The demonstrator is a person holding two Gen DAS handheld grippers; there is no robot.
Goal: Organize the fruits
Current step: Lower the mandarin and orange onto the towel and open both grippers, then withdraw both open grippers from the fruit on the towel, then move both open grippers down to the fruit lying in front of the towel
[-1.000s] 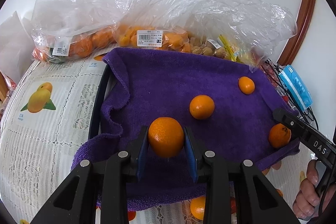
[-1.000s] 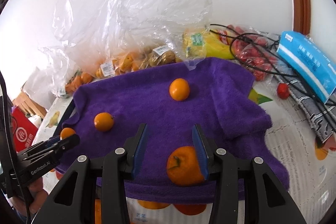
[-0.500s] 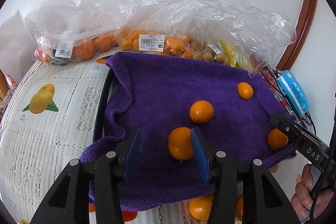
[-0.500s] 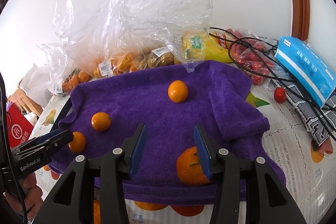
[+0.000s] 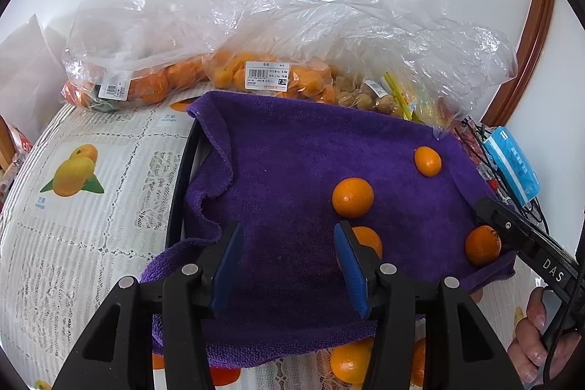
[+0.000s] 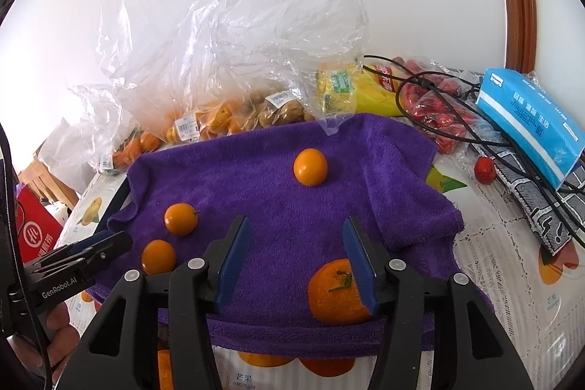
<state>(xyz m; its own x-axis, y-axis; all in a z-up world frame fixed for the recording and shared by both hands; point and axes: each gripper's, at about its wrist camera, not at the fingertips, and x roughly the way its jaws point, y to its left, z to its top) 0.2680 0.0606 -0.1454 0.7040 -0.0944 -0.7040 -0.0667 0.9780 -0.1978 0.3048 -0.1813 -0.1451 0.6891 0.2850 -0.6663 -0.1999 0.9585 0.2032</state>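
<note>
A purple towel [image 5: 292, 152] [image 6: 256, 178] carries several small oranges. My left gripper [image 5: 289, 233] hovers low over its near part, jaws opening, with nothing between the pads. One orange [image 5: 367, 238] rests on the towel just behind its right finger. Two more oranges [image 5: 353, 197] [image 5: 427, 161] lie further back. My right gripper [image 6: 297, 225], jaws also opening, stands over a stemmed orange [image 6: 334, 291] that lies against its right pad, untouched by the left pad. In the left wrist view that orange [image 5: 482, 245] sits beside the right gripper's tip [image 5: 501, 222].
Clear plastic bags of oranges and other fruit [image 5: 256, 79] [image 6: 226, 119] line the wall behind the towel. A blue tissue pack [image 6: 530, 119], black cables [image 6: 438, 119] and a small red fruit [image 6: 485, 170] lie right. A black tray rim [image 5: 182, 178] shows under the towel's left edge.
The left jaws let go of the orange they gripped and spread; it now lies on the towel by the right finger. The right jaws widened around the stemmed orange.
</note>
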